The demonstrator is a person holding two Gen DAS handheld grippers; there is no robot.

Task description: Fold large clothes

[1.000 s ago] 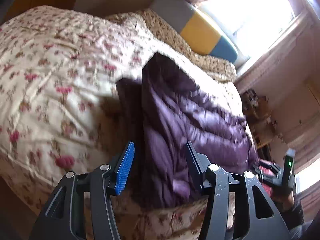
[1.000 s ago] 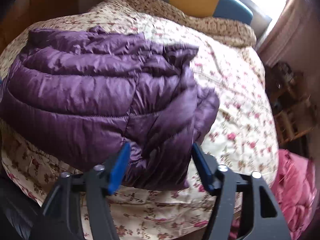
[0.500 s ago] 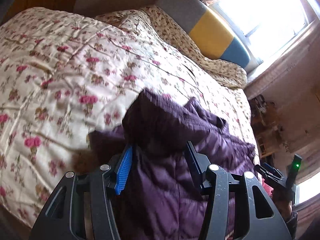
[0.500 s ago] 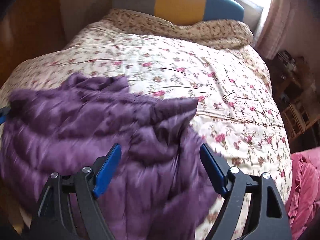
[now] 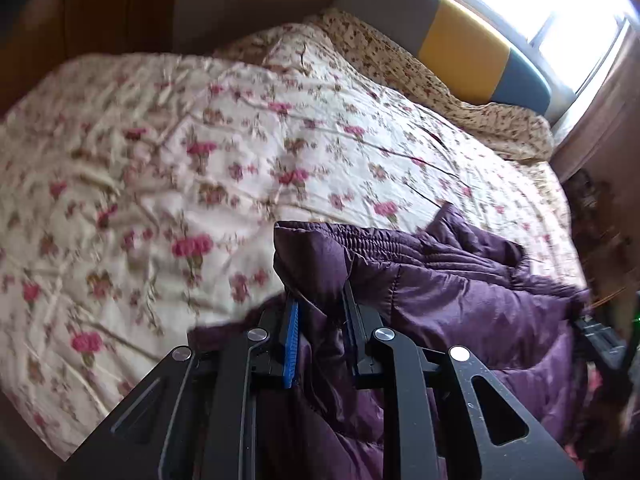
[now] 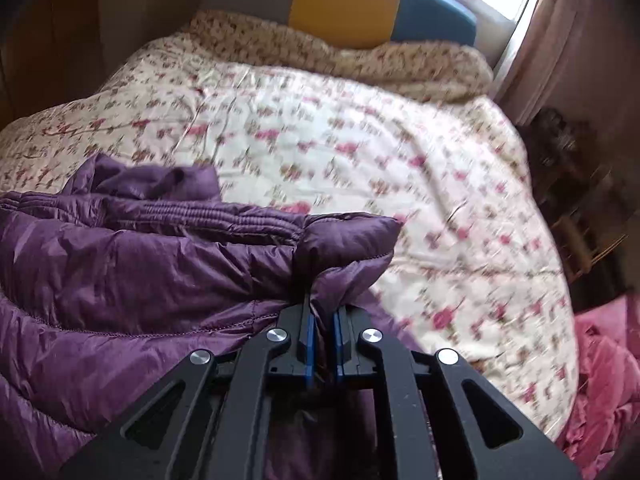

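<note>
A purple puffer jacket (image 5: 460, 292) lies crumpled near the front edge of a floral quilt (image 5: 200, 160). In the left wrist view my left gripper (image 5: 320, 300) is closing its jaws on a raised corner fold of the jacket, and the blue pads (image 5: 291, 332) press the fabric. In the right wrist view the jacket (image 6: 140, 260) fills the left side. My right gripper (image 6: 322, 308) is shut on its other puffy corner, with fabric bunched up out of the jaws. The jacket's elastic hem runs between the two corners.
The quilt (image 6: 360, 140) spreads far beyond the jacket up to a pillow roll and a grey, yellow and blue headboard (image 6: 344, 4). A pink garment (image 6: 600, 360) lies off the bed's right side. A cluttered wooden shelf (image 6: 572, 208) stands by the window wall.
Both grippers slid along the jacket to its corners and went from wide open to closed on the fabric. The jacket now sits lower in both views, with more quilt showing.
</note>
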